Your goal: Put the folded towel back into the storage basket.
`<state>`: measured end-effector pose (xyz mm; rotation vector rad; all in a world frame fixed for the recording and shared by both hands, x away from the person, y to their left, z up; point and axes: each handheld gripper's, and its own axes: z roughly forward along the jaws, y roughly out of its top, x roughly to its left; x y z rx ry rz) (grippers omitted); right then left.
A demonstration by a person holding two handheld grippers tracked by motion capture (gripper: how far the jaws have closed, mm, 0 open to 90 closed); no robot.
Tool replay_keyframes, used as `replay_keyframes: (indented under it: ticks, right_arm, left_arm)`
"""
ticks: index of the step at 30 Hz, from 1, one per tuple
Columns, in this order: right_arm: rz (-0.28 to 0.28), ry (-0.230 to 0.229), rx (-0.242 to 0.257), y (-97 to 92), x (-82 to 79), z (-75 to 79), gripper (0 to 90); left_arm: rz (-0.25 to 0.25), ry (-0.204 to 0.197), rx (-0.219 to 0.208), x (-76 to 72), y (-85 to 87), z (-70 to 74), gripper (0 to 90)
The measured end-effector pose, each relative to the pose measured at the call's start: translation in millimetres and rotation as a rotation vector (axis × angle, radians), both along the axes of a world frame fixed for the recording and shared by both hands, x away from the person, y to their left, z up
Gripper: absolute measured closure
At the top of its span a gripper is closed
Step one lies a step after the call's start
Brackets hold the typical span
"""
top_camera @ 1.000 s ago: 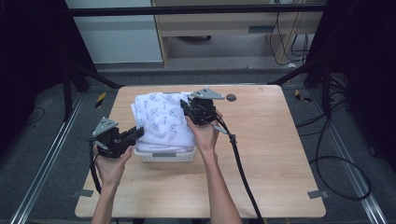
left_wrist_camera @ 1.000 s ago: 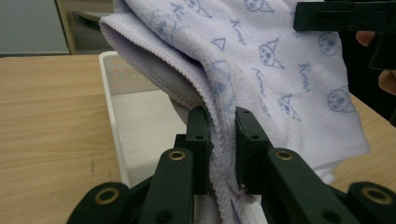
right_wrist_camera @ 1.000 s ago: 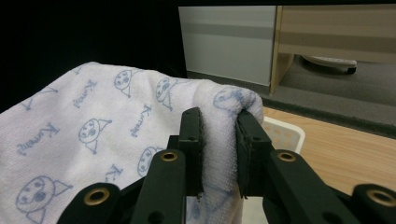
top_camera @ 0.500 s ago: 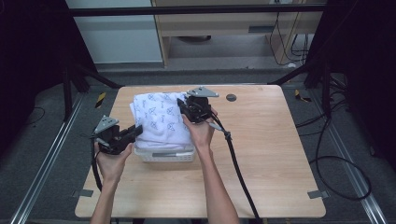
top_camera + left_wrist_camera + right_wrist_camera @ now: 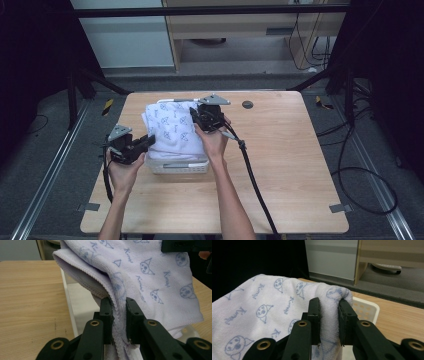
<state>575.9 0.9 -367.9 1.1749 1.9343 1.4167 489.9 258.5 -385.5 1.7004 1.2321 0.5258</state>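
Item: 1 printed towel (image 5: 172, 131), soft, light, limp, draped over white basket (image 5: 180, 166) at table (image 5: 290, 165) centre-left; left gripper (image 5: 117, 315) clamps its near-left hem, right gripper (image 5: 329, 315) its far-right fold; likely best held by edges.

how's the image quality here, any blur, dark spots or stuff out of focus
High view: soft overall, table evenly lit, surroundings nearly black. Left gripper view: towel print fairly sharp, the left hand-held gripper at the bottom edge slightly soft. Right gripper view: towel and right hand-held gripper clear, upper left black, the white basket and the background a bit soft.
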Motion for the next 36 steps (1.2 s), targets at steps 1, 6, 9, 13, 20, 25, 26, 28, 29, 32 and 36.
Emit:
replay_keyframes:
  ticks: [1,6,9,13,20,25,26,28,29,32,36]
  right_arm:
    - [0.001,-0.004,-0.008,-0.2,0.8,-1.0,75.1]
    - [-0.003,0.012,-0.019,0.2,4.2,-6.7,75.0]
    - [-0.006,0.019,-0.020,0.4,5.2,-9.1,75.0]
    - [-0.007,0.030,-0.029,1.1,8.1,-14.2,74.9]
    - [-0.015,0.045,-0.038,2.6,11.6,-23.2,74.9]
    - [-0.025,0.061,-0.032,-0.1,13.6,-31.8,74.9]
    - [-0.025,0.061,-0.032,-0.1,13.6,-31.8,74.9]
    - [-0.026,0.068,-0.032,-0.8,14.7,-34.8,74.8]
    - [-0.027,0.073,-0.034,-0.7,15.3,-35.9,74.8]
    - [-0.027,0.077,-0.044,-0.4,16.9,-39.2,74.8]
    - [-0.027,0.084,-0.052,0.7,18.7,-42.9,74.6]
  left_arm:
    - [0.001,0.001,0.001,0.7,-0.2,-1.0,77.6]
    - [0.000,0.013,0.007,4.7,-1.2,-6.3,77.5]
    - [0.000,0.019,0.014,7.2,-2.3,-9.6,77.6]
    - [0.001,0.031,0.019,10.4,-2.5,-14.0,77.6]
    - [0.001,0.043,0.026,15.3,-2.6,-20.3,77.6]
    - [-0.003,0.054,0.038,17.7,-4.6,-24.3,77.5]
    - [-0.004,0.055,0.041,18.2,-5.3,-25.3,77.5]
    - [-0.004,0.060,0.046,19.2,-6.6,-27.3,77.5]
    - [-0.003,0.063,0.050,19.8,-7.2,-28.3,77.5]
    - [-0.003,0.068,0.059,21.2,-8.1,-31.2,77.6]
    - [-0.003,0.079,0.066,22.7,-8.3,-34.2,77.5]
